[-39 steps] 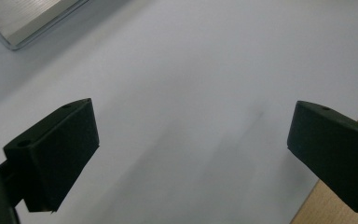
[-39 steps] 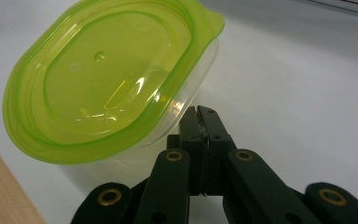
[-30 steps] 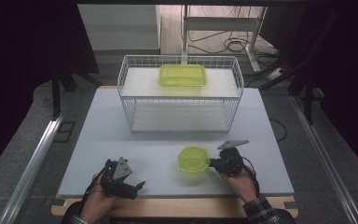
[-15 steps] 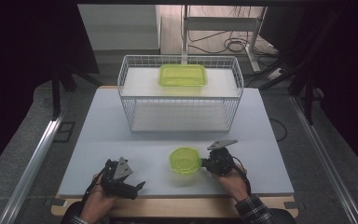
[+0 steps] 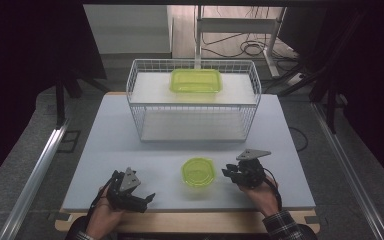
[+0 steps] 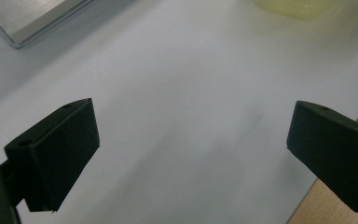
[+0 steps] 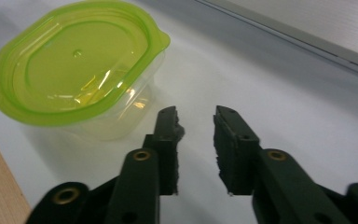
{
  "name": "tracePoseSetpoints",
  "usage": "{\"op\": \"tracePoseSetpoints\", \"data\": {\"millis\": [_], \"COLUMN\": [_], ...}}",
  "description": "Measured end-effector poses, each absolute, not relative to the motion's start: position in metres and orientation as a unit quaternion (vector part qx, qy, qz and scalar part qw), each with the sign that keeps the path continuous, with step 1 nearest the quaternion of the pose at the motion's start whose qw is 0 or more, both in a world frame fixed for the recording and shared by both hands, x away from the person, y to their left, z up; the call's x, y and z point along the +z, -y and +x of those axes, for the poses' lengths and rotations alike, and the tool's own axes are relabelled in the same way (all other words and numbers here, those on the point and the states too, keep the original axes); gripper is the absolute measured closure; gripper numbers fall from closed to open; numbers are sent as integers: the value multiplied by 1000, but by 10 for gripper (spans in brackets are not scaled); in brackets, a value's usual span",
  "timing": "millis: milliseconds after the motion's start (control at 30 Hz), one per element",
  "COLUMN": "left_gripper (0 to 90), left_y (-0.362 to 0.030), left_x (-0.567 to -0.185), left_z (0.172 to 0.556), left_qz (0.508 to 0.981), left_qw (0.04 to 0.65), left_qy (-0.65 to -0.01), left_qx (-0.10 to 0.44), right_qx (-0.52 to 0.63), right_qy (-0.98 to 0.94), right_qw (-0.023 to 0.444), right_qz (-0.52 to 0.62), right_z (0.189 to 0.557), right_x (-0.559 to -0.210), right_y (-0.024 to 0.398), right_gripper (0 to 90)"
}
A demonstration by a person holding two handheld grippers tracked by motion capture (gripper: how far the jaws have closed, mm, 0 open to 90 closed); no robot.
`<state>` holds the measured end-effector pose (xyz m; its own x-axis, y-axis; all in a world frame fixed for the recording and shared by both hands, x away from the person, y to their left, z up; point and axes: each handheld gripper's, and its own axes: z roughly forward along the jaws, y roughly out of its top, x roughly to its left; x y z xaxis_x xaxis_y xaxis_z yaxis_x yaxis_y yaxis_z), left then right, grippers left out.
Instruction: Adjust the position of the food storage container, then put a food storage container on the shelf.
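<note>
Two green-lidded containers [image 5: 198, 172], one on the table [image 5: 130, 145], one [image 5: 196, 80] atop one wire basket [image 5: 140, 107]; left jaws wide, right narrow, both empty.

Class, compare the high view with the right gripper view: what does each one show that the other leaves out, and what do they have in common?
High view alone: the wire basket with a rectangular green-lidded container on top, and the left tongs. Right gripper view alone: the round container's clear body under its lid, and the open gap between the right tongs, with nothing in it. Both share the round green-lidded container on the white table.
</note>
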<state>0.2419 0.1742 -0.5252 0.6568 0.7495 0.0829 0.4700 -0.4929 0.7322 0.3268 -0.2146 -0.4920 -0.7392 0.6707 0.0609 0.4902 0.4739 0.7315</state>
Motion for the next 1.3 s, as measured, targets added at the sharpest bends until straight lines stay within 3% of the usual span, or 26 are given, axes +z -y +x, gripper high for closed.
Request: {"op": "tracePoseSetpoints", "data": {"millis": [333, 500, 667, 900, 1167, 1300], "left_gripper": [21, 21, 21, 21, 21, 21], "left_y": [-174, -173, -174, -173, -172, -172], "left_x": [-526, -527, -527, -527, -527, -528], "left_z": [242, 242, 242, 242, 242, 243], "left_qz": [843, 844, 844, 845, 846, 847], "left_qw": [344, 343, 342, 341, 340, 338], "left_qy": [-360, -359, -358, -356, -356, -354], "left_qx": [203, 204, 205, 206, 206, 206], "right_qx": [384, 391, 404, 422, 429, 430], "right_qy": [-854, -852, -847, -834, -818, -816], "right_qw": [128, 120, 102, 86, 33, 25], "right_qz": [328, 326, 331, 345, 382, 386], "right_z": [318, 318, 320, 325, 334, 336], "right_x": [-490, -494, -495, -492, -487, -484], "right_y": [221, 221, 219, 217, 213, 209], "right_gripper": [281, 149, 72, 36, 32, 131]}}
